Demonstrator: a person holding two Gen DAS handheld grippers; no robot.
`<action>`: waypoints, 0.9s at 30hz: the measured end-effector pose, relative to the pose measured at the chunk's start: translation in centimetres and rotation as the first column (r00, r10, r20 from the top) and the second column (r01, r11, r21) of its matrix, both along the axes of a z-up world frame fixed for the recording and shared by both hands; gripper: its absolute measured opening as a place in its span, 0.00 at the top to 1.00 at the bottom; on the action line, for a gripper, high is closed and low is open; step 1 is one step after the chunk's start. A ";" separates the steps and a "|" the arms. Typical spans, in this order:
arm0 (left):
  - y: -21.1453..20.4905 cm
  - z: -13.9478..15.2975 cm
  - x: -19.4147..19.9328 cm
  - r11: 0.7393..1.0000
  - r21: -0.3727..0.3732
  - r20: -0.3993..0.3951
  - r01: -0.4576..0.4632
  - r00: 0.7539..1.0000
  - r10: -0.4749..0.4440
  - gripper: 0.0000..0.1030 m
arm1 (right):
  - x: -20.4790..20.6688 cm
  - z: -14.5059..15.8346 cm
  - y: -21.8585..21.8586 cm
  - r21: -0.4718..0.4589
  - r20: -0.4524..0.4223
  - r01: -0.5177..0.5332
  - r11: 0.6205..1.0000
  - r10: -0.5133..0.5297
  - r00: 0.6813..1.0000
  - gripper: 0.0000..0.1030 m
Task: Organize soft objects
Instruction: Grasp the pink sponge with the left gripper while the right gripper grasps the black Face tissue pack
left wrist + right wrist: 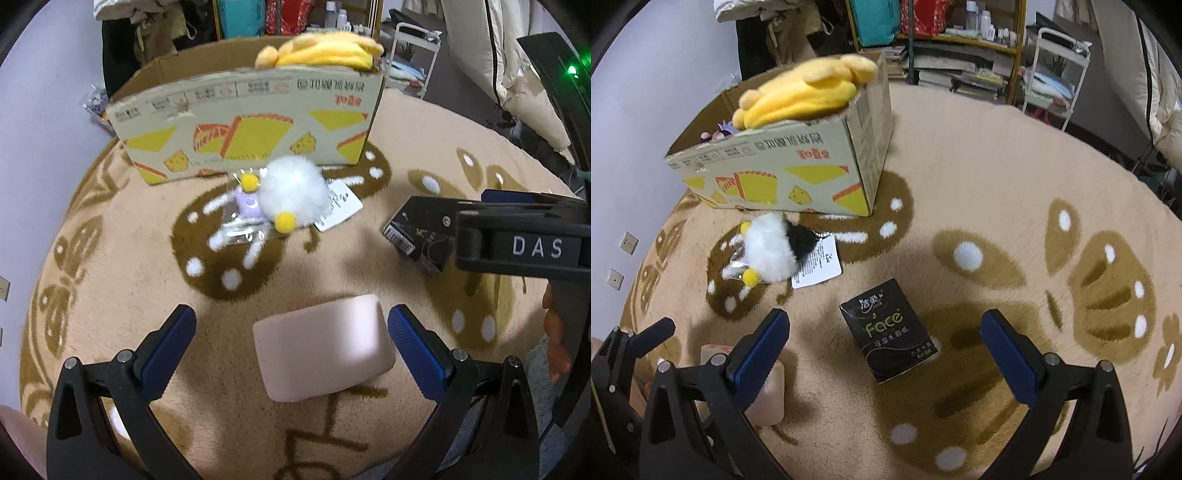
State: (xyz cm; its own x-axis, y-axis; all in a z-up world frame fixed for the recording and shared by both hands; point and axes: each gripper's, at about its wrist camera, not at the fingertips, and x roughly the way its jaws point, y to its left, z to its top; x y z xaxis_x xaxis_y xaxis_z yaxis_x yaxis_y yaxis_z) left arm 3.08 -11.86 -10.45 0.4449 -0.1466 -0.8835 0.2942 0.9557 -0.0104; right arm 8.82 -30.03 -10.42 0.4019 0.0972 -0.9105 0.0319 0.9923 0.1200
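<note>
A pale pink soft block (323,345) lies on the rug between the open fingers of my left gripper (291,339), nearer the right finger, untouched. In the right wrist view that pink block (772,393) shows behind my left finger. A black tissue pack (888,328) lies between the wide-open fingers of my right gripper (886,345); the same tissue pack (419,232) sits under the right gripper in the left wrist view. A fluffy white toy (291,195) with yellow pompoms lies before the cardboard box (243,125). A yellow plush (805,96) rests on the box (783,170).
The round beige rug (129,277) with brown patterns covers the floor. A white paper tag (816,266) and clear wrapping lie by the fluffy toy (768,251). Shelves (960,44) and a white cart (1056,70) stand behind the rug. A person's fingers (557,332) show at right.
</note>
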 end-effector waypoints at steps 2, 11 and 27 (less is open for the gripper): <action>0.0 -0.4 0.1 1.000 0.007 -0.014 -0.002 1.000 0.002 0.01 | 0.2 -0.7 0.1 0.009 -0.024 -0.005 1.000 0.005 1.000 0.00; -0.5 -2.2 0.3 0.997 -0.059 -0.142 0.051 0.988 -0.059 0.32 | 0.8 -3.3 0.3 0.049 -0.134 -0.025 0.998 0.032 0.990 0.26; 1.1 1.2 -0.9 0.999 -0.018 0.013 0.033 0.999 -0.032 0.51 | -1.8 1.9 3.2 -0.019 0.071 -0.127 0.992 0.128 0.989 0.47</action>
